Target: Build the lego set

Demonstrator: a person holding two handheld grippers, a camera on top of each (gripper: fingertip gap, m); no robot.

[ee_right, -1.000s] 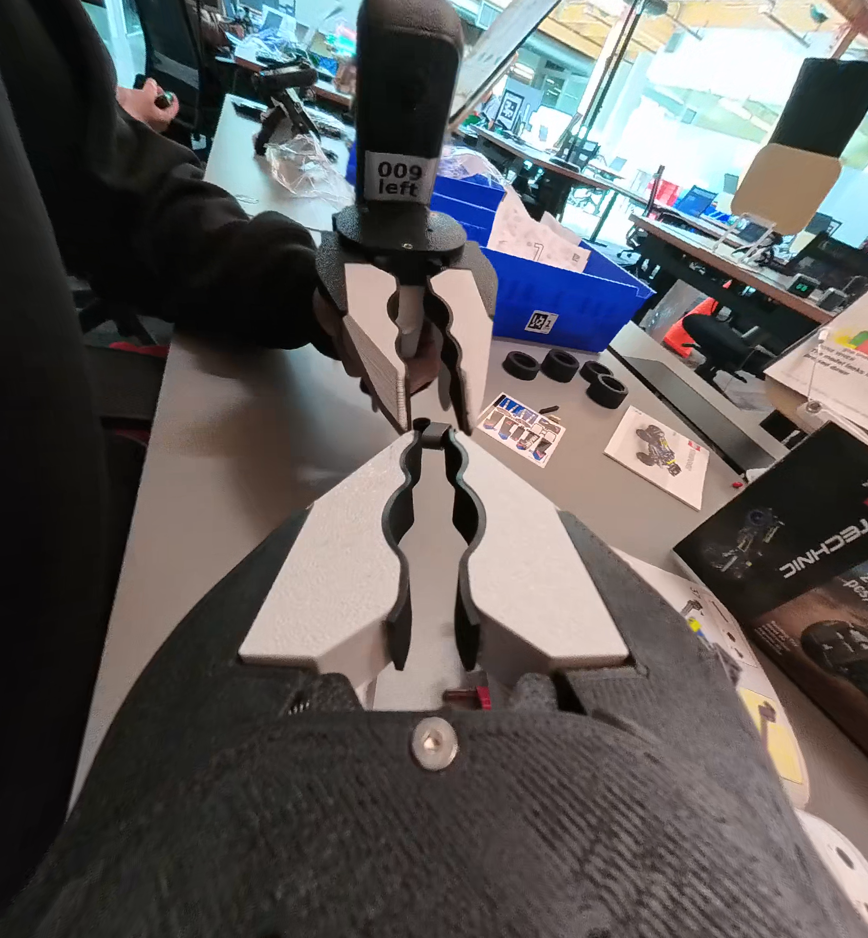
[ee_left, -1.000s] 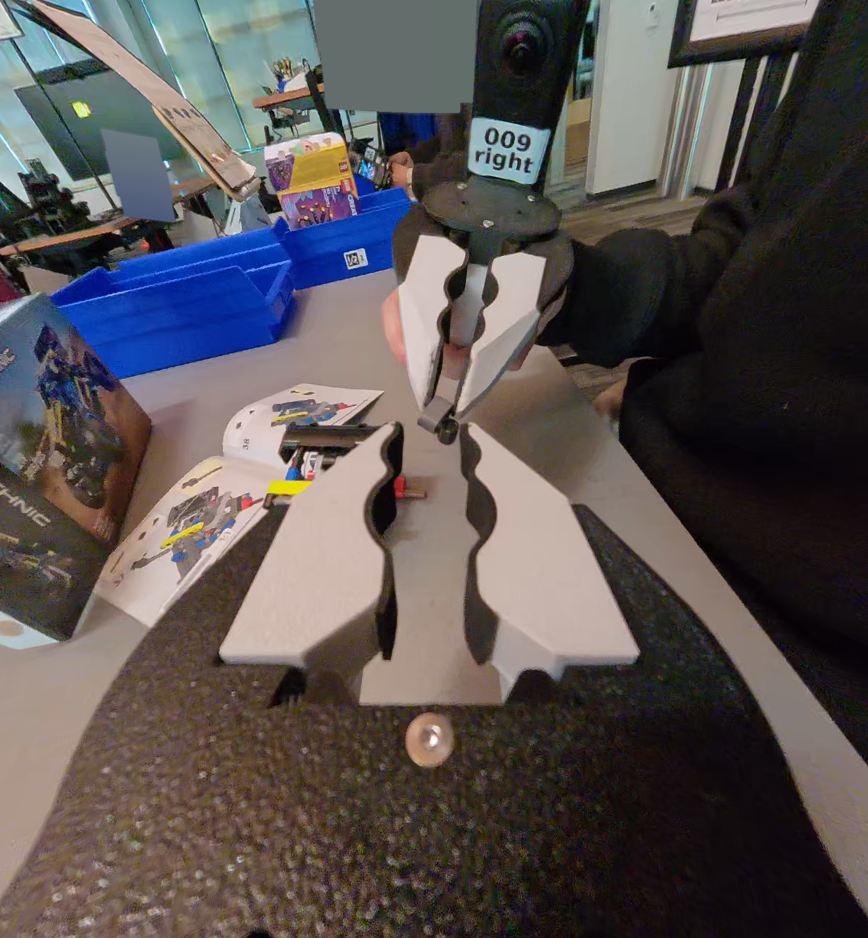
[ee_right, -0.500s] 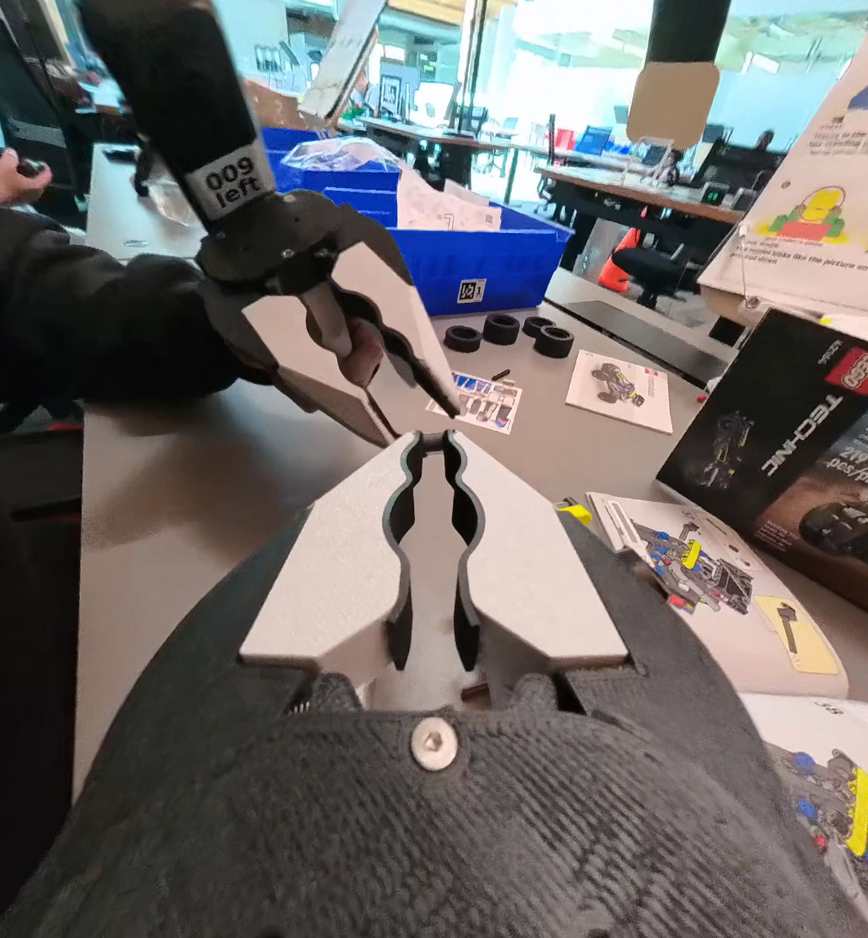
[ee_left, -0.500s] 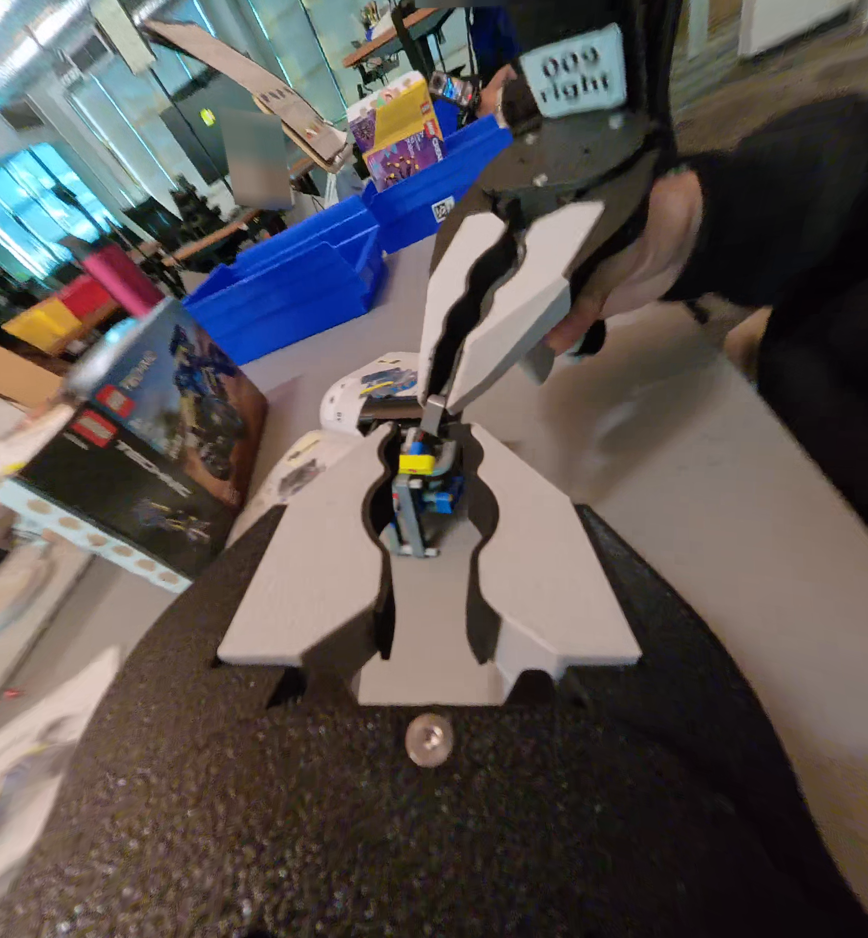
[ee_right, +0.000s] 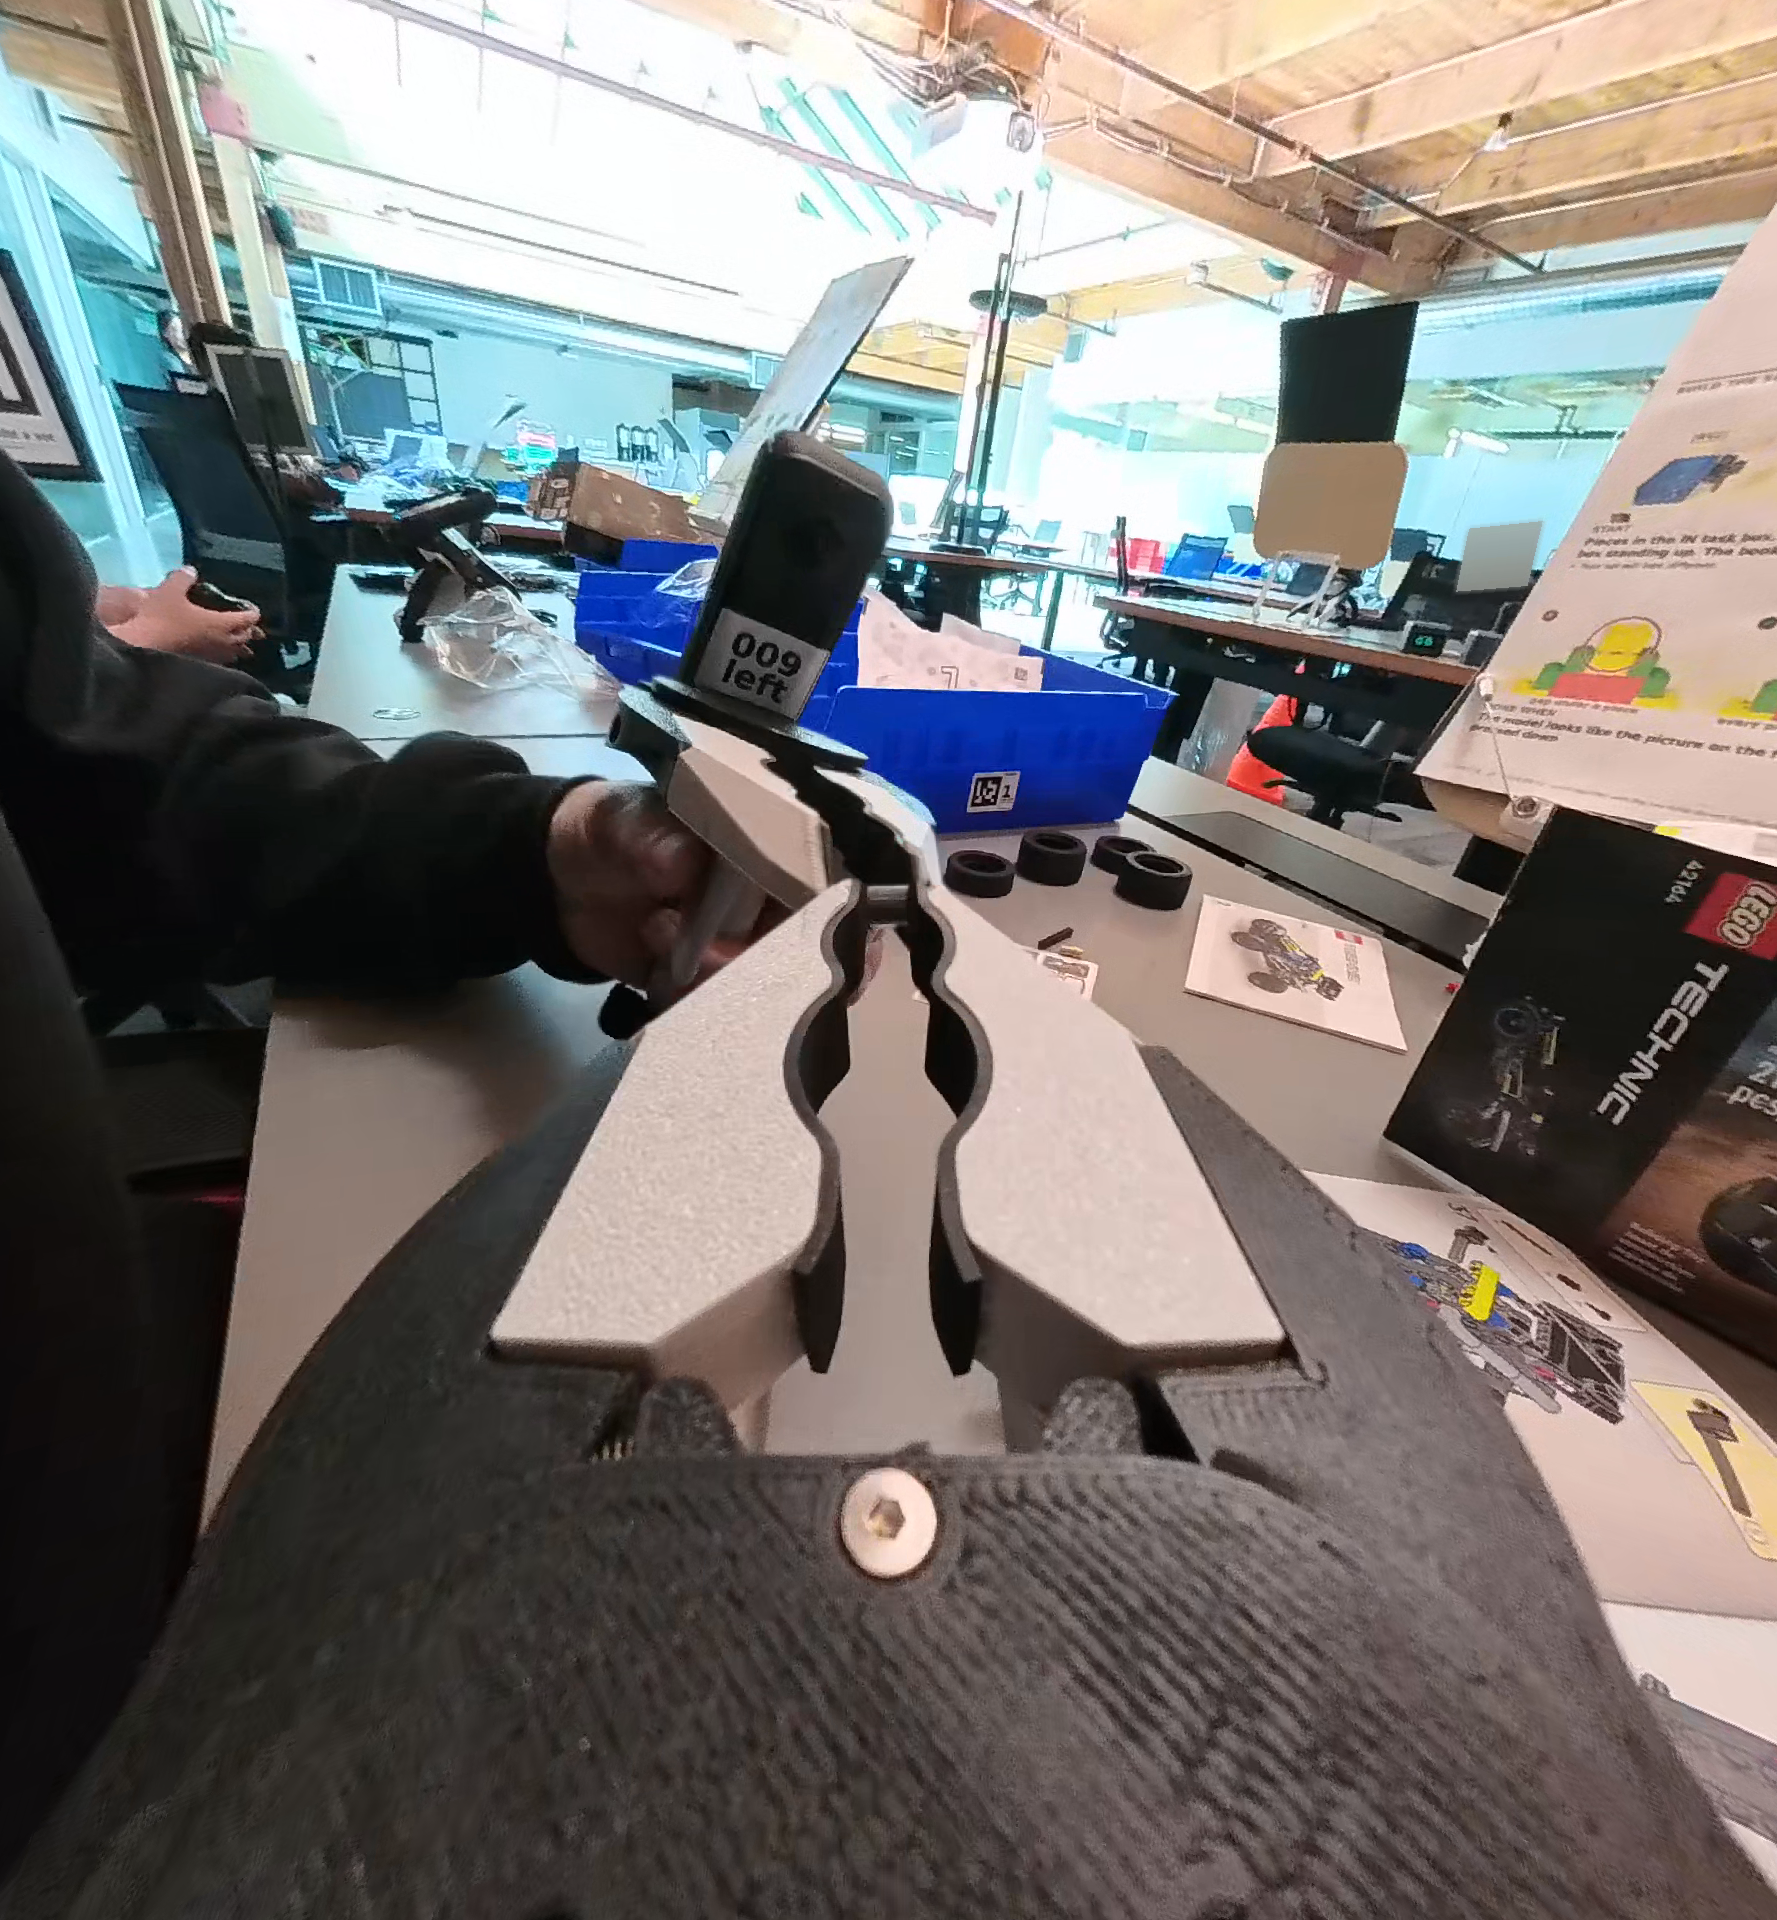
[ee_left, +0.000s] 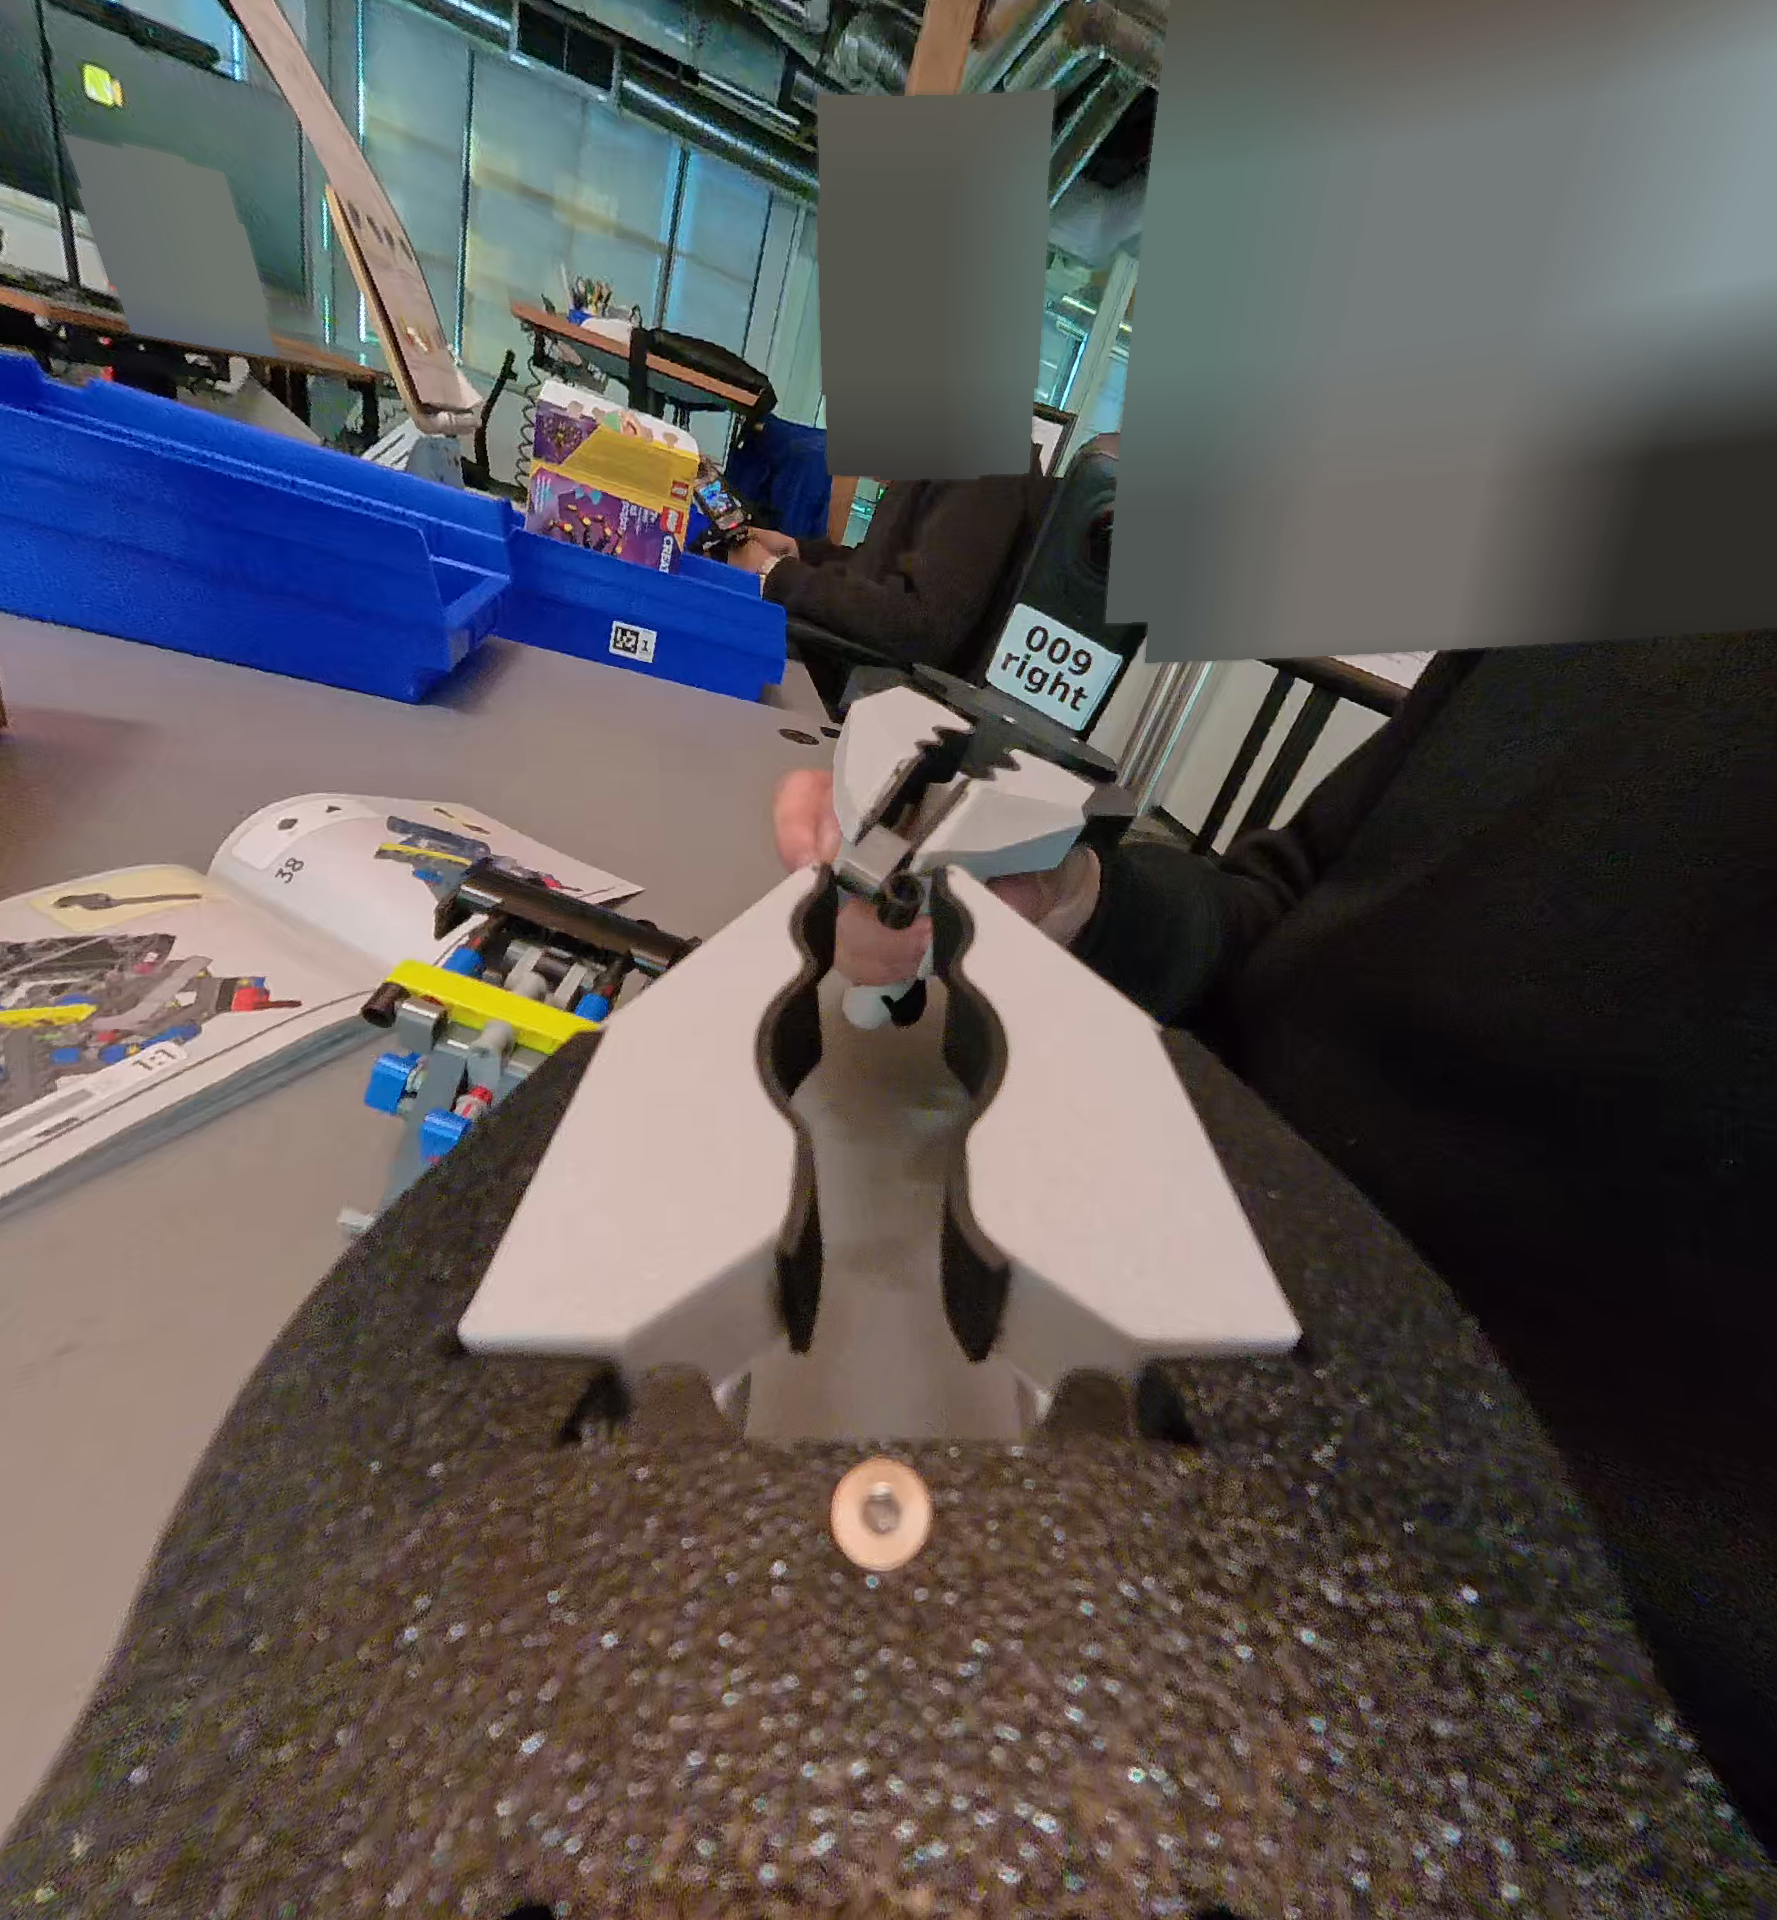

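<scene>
In the left wrist view my left gripper (ee_left: 886, 883) has its two fingertips on either side of a small grey building piece with a black round end (ee_left: 894, 896), and both tips touch it. My right gripper (ee_left: 910, 847) comes in from above and is also shut on that piece. In the right wrist view the grey piece (ee_right: 889, 896) sits pinched at my right gripper's (ee_right: 889, 914) tips, with my left gripper (ee_right: 879, 868) meeting it from the upper left. Both are held above the grey table (ee_left: 603, 769).
A partly built yellow, grey and blue model (ee_left: 510, 1018) lies beside an open instruction booklet (ee_left: 136, 997). Blue bins (ee_left: 240, 561) stand at the back. Black tyres (ee_right: 1050, 857), a leaflet (ee_right: 1289, 971) and a dark set box (ee_right: 1632, 1039) are on the right. A black sleeve (ee_right: 292, 831) is on the left. Only a small space, under 4 cm, lies between the two pairs of fingers.
My left gripper has swung away from the model and come up to the piece in my right gripper. Its jaws have narrowed onto that piece. The right gripper has stayed shut on it.
</scene>
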